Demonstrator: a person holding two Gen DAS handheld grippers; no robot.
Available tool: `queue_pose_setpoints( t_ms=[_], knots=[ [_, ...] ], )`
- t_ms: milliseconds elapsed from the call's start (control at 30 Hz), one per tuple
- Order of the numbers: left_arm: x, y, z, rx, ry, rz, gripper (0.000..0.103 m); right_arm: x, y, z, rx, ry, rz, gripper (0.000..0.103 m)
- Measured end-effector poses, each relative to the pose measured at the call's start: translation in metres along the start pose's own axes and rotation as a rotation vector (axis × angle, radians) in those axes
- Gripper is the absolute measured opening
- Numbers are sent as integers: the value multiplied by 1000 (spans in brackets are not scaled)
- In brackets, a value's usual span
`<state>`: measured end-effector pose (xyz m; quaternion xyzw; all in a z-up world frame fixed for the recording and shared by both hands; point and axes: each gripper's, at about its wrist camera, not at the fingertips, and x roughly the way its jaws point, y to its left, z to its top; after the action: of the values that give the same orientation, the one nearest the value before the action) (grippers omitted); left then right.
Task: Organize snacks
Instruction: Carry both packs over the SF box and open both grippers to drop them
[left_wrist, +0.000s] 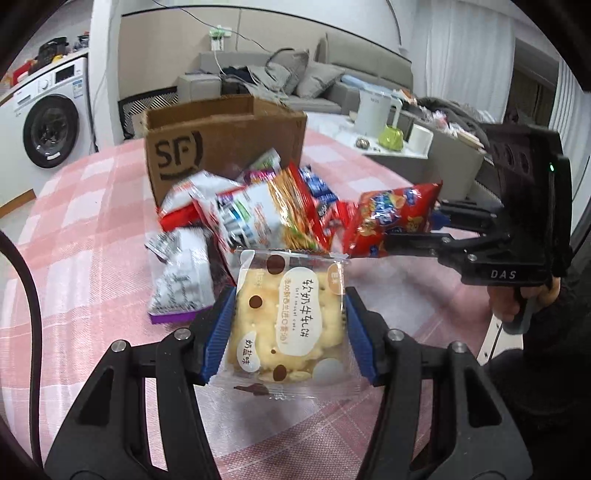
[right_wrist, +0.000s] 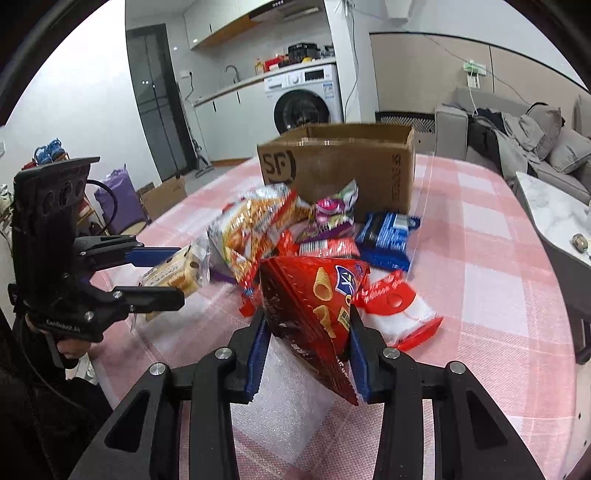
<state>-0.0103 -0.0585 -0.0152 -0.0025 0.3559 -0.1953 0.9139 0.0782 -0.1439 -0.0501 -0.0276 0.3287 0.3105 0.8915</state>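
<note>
My left gripper (left_wrist: 288, 306) is shut on a clear packet of pale crackers (left_wrist: 288, 332), with its blue pads pressing both sides. The packet hangs just above the tablecloth in front of a heap of snack bags (left_wrist: 258, 210). My right gripper (right_wrist: 308, 321) is shut on a red bag of cone snacks (right_wrist: 317, 295), held tilted above the table. The left wrist view shows the right gripper (left_wrist: 417, 229) at the right, holding the red bag (left_wrist: 395, 218). The right wrist view shows the left gripper (right_wrist: 177, 277) at the left with the cracker packet (right_wrist: 173, 271). An open cardboard box (left_wrist: 221, 147) (right_wrist: 332, 166) stands behind the heap.
A pink checked cloth (right_wrist: 480, 258) covers the table. A blue packet (right_wrist: 388, 236) and a red-and-white packet (right_wrist: 399, 310) lie right of the heap (right_wrist: 258, 229). A sheet of bubble wrap (right_wrist: 291, 398) lies under my right gripper. A white side table (right_wrist: 554, 206) stands off the right edge.
</note>
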Motion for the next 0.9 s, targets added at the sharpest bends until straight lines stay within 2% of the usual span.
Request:
queue_pose_setpoints(
  t_ms=[467,900],
  knots=[
    [-48,17,28,-68,-146,111,55,-40,-3,25,37,-132,-43,39],
    [-53,31,75,-106,-197,167,55,-54,-1,68,48,-187,-76,39]
  ],
)
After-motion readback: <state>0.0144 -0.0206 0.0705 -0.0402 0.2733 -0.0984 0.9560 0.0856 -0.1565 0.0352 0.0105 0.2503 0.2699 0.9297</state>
